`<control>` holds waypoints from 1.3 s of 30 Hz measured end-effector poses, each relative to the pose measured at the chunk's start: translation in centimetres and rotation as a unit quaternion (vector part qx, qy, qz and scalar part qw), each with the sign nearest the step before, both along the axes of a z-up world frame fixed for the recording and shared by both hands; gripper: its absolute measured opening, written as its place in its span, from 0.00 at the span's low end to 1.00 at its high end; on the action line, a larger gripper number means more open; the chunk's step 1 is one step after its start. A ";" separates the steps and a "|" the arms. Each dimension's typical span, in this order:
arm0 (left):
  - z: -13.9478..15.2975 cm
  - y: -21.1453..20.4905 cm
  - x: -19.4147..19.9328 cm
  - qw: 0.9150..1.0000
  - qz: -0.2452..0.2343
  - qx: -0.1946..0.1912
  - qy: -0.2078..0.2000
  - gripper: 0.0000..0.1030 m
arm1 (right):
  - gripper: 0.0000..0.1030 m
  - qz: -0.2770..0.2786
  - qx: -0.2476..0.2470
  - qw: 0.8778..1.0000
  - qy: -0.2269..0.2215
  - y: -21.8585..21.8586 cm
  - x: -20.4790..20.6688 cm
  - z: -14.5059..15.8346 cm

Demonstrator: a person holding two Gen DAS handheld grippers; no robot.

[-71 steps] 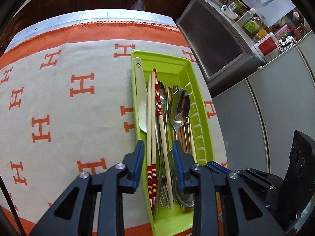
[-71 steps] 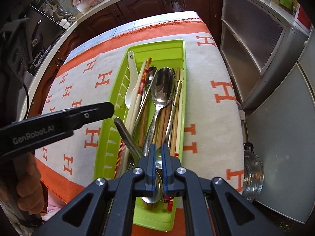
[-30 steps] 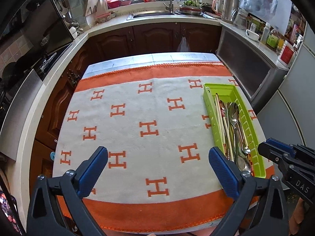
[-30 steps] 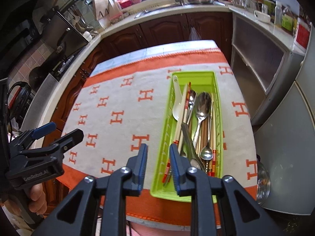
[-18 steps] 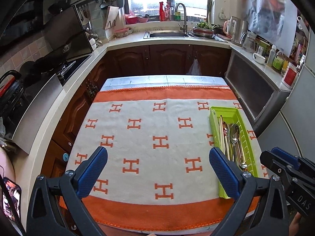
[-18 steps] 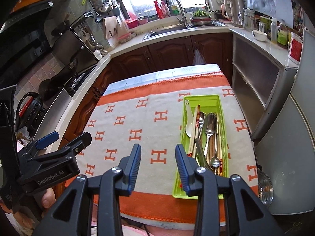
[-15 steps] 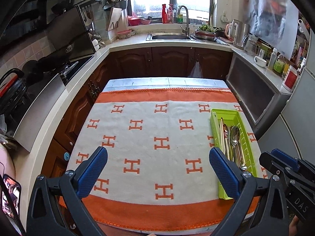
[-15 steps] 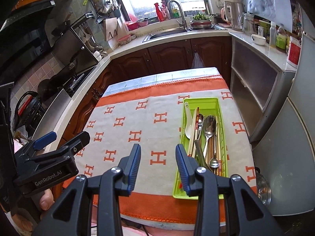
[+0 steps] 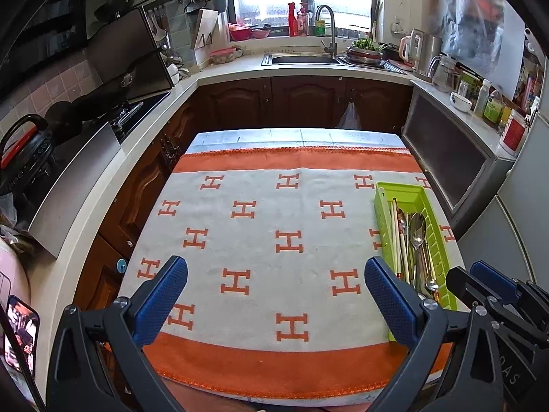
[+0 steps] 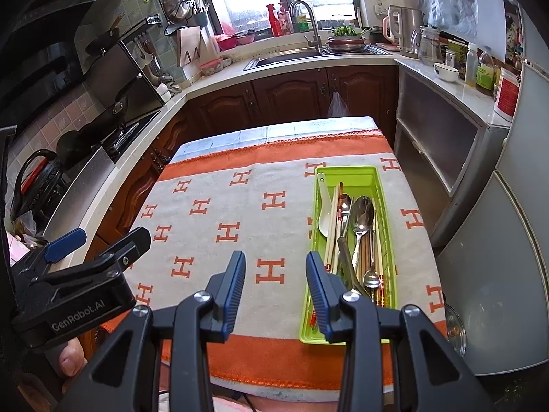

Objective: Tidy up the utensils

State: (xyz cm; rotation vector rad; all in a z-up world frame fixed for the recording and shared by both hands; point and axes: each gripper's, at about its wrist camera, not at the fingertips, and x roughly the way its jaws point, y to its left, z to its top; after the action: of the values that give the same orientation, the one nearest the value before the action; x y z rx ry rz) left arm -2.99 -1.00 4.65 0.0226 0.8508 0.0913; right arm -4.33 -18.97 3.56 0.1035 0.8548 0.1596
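Kitchen desk under the orange-H cloth (image 9: 260,240) looks done: utensils (image 10: 357,237) sit inside the green tray (image 10: 389,240), my left gripper (image 9: 274,292) and right gripper (image 10: 274,274) hang released short of the tray, so I judge only a check remains.

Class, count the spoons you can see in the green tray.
4: a white plastic spoon at the left, a large steel spoon, another steel spoon between them, and a small spoon nearer. Others may be hidden.

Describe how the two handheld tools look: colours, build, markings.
Both are matte black, skeletal plastic frames joined by silver screws. The left tool has textured blue fingers; the right tool has ribbed blue ones. White "GenRobot.AI" lettering marks the left tool's side, seen from the right wrist, beside a blue tab.
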 end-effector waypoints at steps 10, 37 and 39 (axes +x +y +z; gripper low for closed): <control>-0.3 0.1 0.0 1.000 -0.003 0.001 0.010 0.99 | 0.36 -0.002 -0.009 1.000 -0.002 0.7 -0.2 -0.2; -0.3 0.2 -0.4 1.000 -0.010 -0.006 0.011 0.99 | 0.36 -0.002 -0.015 1.000 -0.010 1.0 -0.5 0.0; -0.3 0.2 -0.4 1.000 -0.010 -0.005 0.010 0.99 | 0.36 -0.002 -0.014 1.000 -0.010 1.0 -0.5 0.0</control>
State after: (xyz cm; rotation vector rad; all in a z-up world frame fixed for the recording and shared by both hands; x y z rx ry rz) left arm -3.36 -0.79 4.35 0.0219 0.8713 0.0684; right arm -4.85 -17.92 3.56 0.0764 0.8362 0.1449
